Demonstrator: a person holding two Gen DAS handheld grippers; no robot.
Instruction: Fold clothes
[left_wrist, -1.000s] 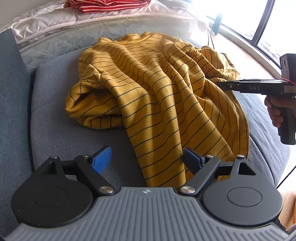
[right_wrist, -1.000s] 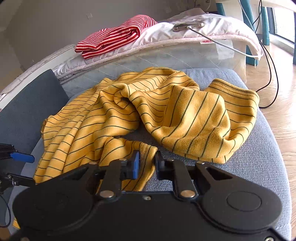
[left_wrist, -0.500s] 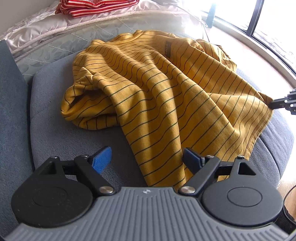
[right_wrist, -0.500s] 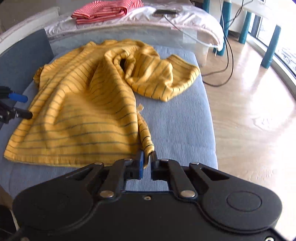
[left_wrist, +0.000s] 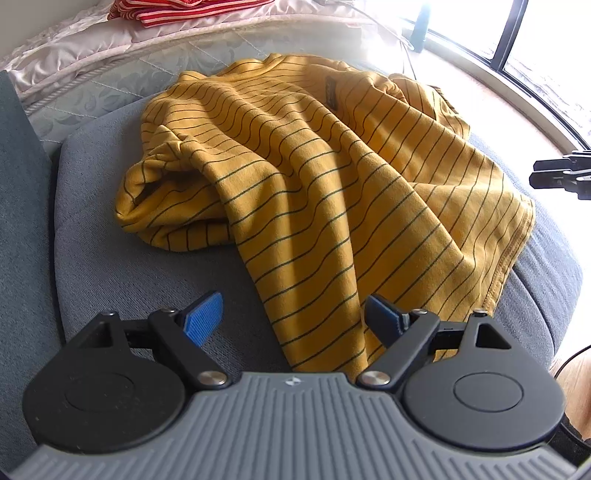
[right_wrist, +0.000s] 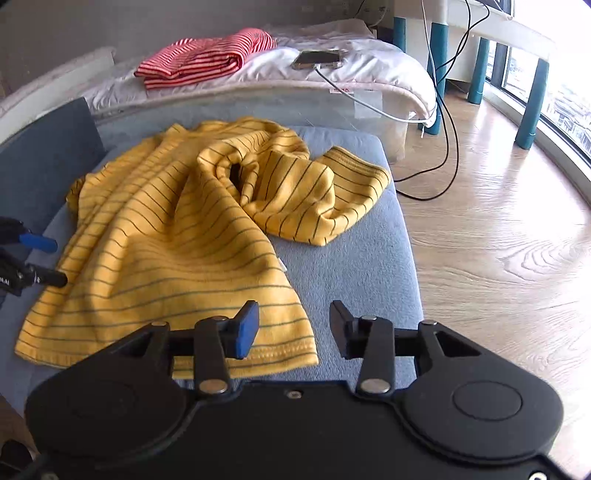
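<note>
A yellow shirt with thin dark stripes (left_wrist: 314, 177) lies rumpled on a grey-blue seat cushion (left_wrist: 110, 266). My left gripper (left_wrist: 295, 317) is open at the shirt's near hem corner, cloth lying between its blue pads without being pinched. In the right wrist view the same yellow shirt (right_wrist: 166, 251) spreads out with its hem toward me and a sleeve bunched at the back right. My right gripper (right_wrist: 293, 326) is open just above the hem corner, holding nothing. The right gripper's tip (left_wrist: 561, 175) shows at the left view's right edge, and the left gripper (right_wrist: 33, 258) shows at the right view's left edge.
A folded red-and-white striped garment (right_wrist: 207, 62) and a phone on a charging cable (right_wrist: 317, 59) lie on the bed (right_wrist: 369, 77) behind the cushion. Wooden floor (right_wrist: 498, 240) with trailing cables lies to the right, with blue table legs (right_wrist: 532, 99) and a window beyond.
My right gripper dragged the shirt's hem corner outward, spreading the cloth flatter, then opened and let it go. The left gripper stayed open and nearly in place.
</note>
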